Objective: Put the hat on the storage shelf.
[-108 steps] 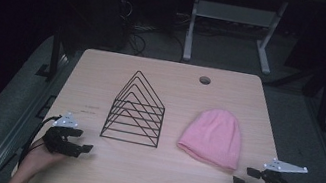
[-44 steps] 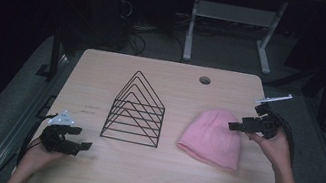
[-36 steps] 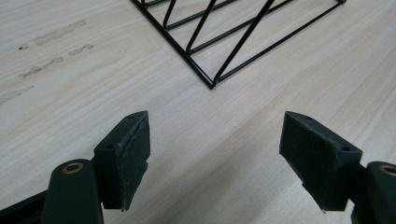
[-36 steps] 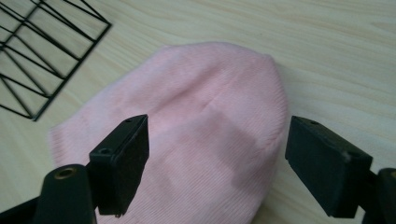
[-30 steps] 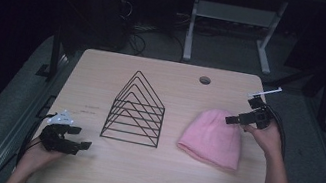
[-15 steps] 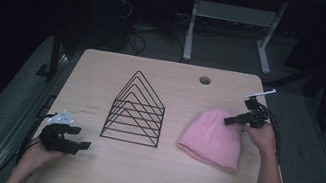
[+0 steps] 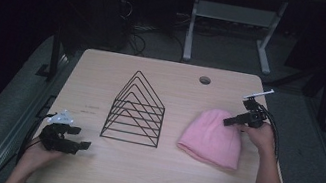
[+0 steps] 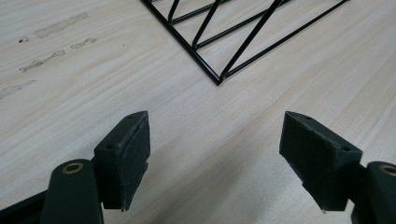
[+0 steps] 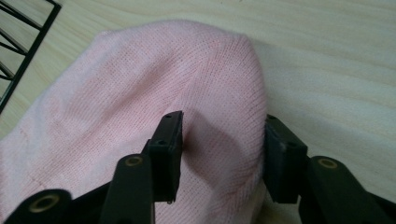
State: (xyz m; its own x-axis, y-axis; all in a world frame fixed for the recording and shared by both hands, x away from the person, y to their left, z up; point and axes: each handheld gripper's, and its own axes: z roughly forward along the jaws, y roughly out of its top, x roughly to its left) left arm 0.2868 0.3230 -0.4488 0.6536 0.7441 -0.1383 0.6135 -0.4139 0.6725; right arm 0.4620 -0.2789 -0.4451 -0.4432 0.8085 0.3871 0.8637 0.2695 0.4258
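Right gripper (image 9: 219, 154): jaws apart, straddling crown of pink beanie (image 7: 213, 138), near table's (image 7: 135, 178) right edge. Left gripper (image 7: 71, 142): jaws apart, front-left corner, beside black wire rack (image 7: 136, 112).

Wooden table (image 7: 135, 178), wire rack (image 7: 136, 109), pink beanie (image 7: 213, 138)

Pink knit hat (image 7: 213, 138), black wire rack (image 7: 136, 109), pale wood-grain table (image 7: 150, 180), black jaws.

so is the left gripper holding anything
No, the left gripper stands open over the bare table, short of the wire rack.
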